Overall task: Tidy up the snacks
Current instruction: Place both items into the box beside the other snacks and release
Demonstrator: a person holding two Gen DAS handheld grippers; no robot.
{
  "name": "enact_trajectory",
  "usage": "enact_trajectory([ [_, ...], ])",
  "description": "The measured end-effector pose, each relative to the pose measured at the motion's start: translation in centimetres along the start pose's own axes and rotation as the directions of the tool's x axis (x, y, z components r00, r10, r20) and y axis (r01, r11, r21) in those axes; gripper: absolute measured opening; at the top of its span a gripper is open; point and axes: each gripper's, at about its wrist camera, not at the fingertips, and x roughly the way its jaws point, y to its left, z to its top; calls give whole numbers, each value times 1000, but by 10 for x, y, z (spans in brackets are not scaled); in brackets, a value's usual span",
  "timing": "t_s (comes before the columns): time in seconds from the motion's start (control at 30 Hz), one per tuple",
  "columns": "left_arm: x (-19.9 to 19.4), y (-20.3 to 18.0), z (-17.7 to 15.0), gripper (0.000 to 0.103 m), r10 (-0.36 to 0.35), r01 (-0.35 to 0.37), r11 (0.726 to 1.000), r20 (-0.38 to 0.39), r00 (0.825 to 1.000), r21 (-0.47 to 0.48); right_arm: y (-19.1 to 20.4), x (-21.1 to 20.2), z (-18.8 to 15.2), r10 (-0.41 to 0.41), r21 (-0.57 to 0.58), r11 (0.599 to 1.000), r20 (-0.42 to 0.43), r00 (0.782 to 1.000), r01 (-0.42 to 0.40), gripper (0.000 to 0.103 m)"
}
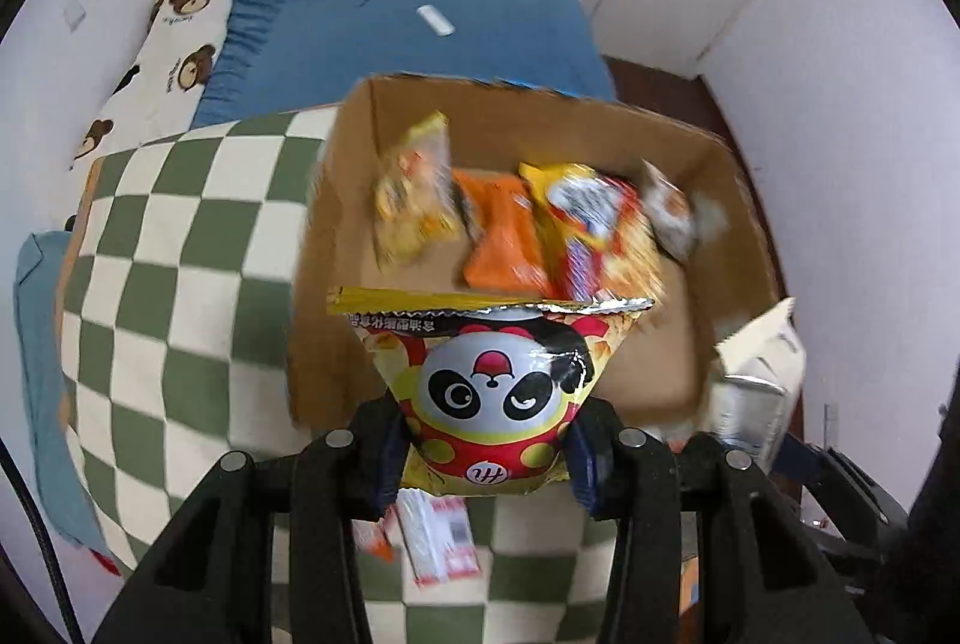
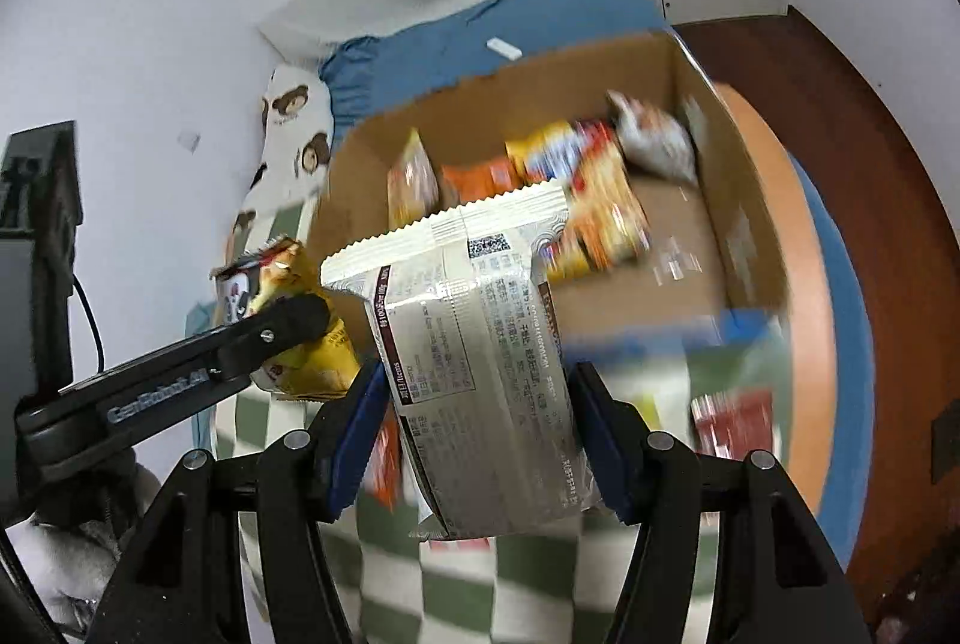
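Big cardboard box (image 1: 336, 248) sits on the green-checkered blanket (image 1: 180, 248) on the bed, with a few blurry snack packs (image 1: 510, 218) piled toward its 12 o'clock wall. Left tongs (image 1: 486, 455) are clamped on a yellow panda snack bag (image 1: 492, 380), hanging over the box's 6 o'clock edge. Right tongs (image 2: 477, 425) are squeezing a white snack bag (image 2: 474, 344), back label showing, at the box's 7 o'clock corner.
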Motion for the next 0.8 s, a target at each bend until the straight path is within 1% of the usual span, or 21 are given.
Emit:
enact_trajectory([
  [0.03, 12, 2, 16, 41, 52, -51, 999, -27, 998, 9, 5, 10, 13, -14, -4, 1000, 1, 1000, 14, 64],
  [0.07, 23, 6, 28, 41, 72, -71, 997, -53, 996, 8, 5, 20, 31, -18, 7, 1000, -5, 1000, 18, 64],
  [0.1, 35, 13, 37, 41, 78, -79, 997, -82, 994, -3, 9, 32, 44, -14, 19, 1000, -18, 1000, 14, 64],
  [0.13, 50, 18, 48, 41, 87, -90, 996, -130, 988, -17, 11, 48, 56, -10, 36, 999, -42, 999, 12, 64],
  [0.23, 75, 27, 60, 41, 86, -97, 995, -203, 975, -40, 8, 82, 77, -9, 72, 997, -97, 995, 16, 64],
  [0.3, 88, 28, 64, 41, 94, -106, 994, -240, 966, -36, 6, 99, 83, -13, 88, 996, -122, 992, 24, 64],
  [0.4, 104, 32, 64, 42, 77, -97, 994, -289, 954, -56, 3, 124, 89, -15, 101, 994, -168, 986, 32, 64],
  [0.47, 115, 35, 63, 42, 50, -78, 994, -325, 944, -75, 1, 135, 90, -7, 112, 993, -197, 980, 29, 65],
  [0.5, 120, 35, 61, 42, 48, -78, 994, -346, 937, -73, 1, 140, 90, -2, 113, 993, -215, 977, 27, 65],
  [0.57, 125, 34, 58, 43, 44, -73, 995, -361, 931, -67, -1, 149, 91, 14, 119, 993, -251, 968, 16, 68],
  [0.6, 127, 35, 57, 47, 43, -72, 995, -362, 931, -68, -2, 154, 92, 22, 122, 992, -277, 961, 12, 68],
  [0.63, 128, 35, 56, 56, 39, -69, 995, -361, 932, -70, -2, 157, 91, 24, 114, 993, -297, 954, 11, 72],
  [0.67, 130, 36, 55, 63, 37, -67, 995, -361, 932, -69, -1, 159, 92, 19, 104, 994, -306, 952, 13, 81],
  [0.7, 131, 36, 54, 80, 45, -72, 995, -362, 931, -63, 0, 161, 94, 9, 89, 996, -300, 954, 18, 87],
  [0.73, 131, 36, 54, 88, 54, -80, 995, -357, 932, -59, 1, 162, 94, -4, 75, 997, -309, 951, 28, 96],
  [0.8, 131, 36, 52, 88, 64, -88, 995, -349, 935, -51, 2, 162, 94, -18, 54, 998, -316, 949, 37, 96],
])
